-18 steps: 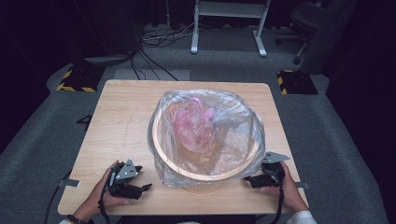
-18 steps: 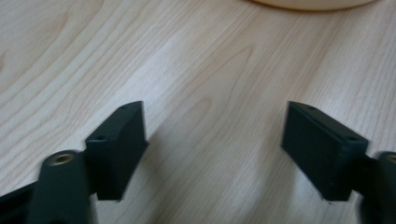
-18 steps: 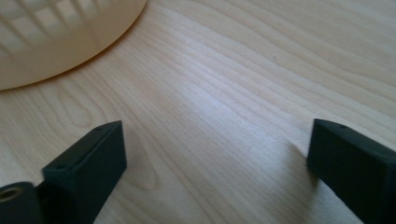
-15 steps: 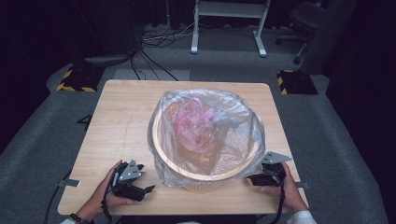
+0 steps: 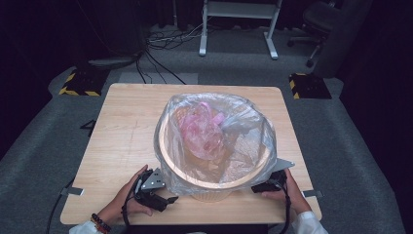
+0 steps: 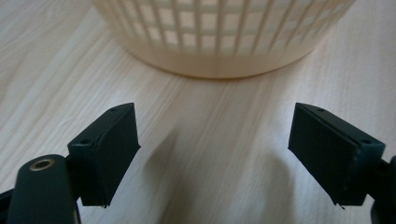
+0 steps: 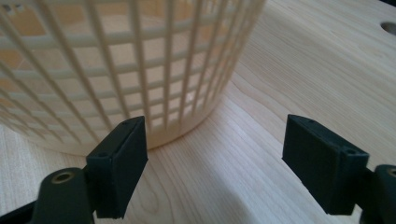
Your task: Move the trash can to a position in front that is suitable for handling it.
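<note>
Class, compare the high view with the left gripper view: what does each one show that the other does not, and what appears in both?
High view alone: the clear bag lining the basket, a pink bag inside it, both hands, the right tool and the floor around the table.
Left gripper view alone: the left tool seen close, jaws wide apart with nothing between them, and the basket's square lattice.
Both: the cream basket standing on the wooden table, with the left tool near its base.
</note>
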Available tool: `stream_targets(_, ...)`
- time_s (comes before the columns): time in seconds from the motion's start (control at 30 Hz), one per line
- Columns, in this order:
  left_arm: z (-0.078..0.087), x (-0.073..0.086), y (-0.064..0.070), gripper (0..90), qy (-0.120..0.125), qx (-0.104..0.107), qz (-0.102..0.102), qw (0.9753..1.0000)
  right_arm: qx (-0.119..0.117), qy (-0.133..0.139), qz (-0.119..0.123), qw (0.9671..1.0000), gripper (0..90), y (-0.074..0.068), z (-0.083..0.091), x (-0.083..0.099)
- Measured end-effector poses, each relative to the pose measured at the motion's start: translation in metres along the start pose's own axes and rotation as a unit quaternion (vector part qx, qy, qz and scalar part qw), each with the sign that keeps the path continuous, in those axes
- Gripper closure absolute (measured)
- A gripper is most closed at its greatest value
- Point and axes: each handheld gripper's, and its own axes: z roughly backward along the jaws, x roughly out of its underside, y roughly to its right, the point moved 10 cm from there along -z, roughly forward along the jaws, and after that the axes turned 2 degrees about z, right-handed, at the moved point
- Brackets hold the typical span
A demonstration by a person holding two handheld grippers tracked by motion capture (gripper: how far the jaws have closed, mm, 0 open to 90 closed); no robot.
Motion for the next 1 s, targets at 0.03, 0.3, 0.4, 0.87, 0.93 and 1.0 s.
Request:
stream_targets(0.03,-0.002,-0.001,0.001,15.9,0.0,-0.003,-0.002,1.0,-0.002,0.0,0.01,0.9999,22.7,-0.001,-0.002,-0.001)
stream_targets(0.3,-0.014,-0.014,0.001,14.3,0.008,-0.031,-0.011,0.9994,-0.037,0.013,0.041,0.9984,22.0,-0.017,-0.012,-0.011)
stream_targets(0.4,-0.014,-0.014,-0.005,10.4,0.009,-0.036,-0.011,0.9992,-0.042,0.014,0.044,0.998,22.6,-0.021,-0.015,-0.015)
stream_targets(0.87,-0.013,-0.019,-0.047,15.3,0.025,-0.06,0.012,0.9978,-0.059,0.003,0.069,0.9959,21.7,-0.044,-0.038,-0.026)
stream_targets(0.93,-0.013,-0.019,-0.054,15.2,0.028,-0.079,0.011,0.9965,-0.058,0.001,0.067,0.9961,19.5,-0.045,-0.041,-0.027)
stream_targets(1.0,-0.013,-0.018,-0.061,15.2,0.03,-0.082,0.02,0.996,-0.056,0.002,0.062,0.9965,19.5,-0.046,-0.042,-0.028)
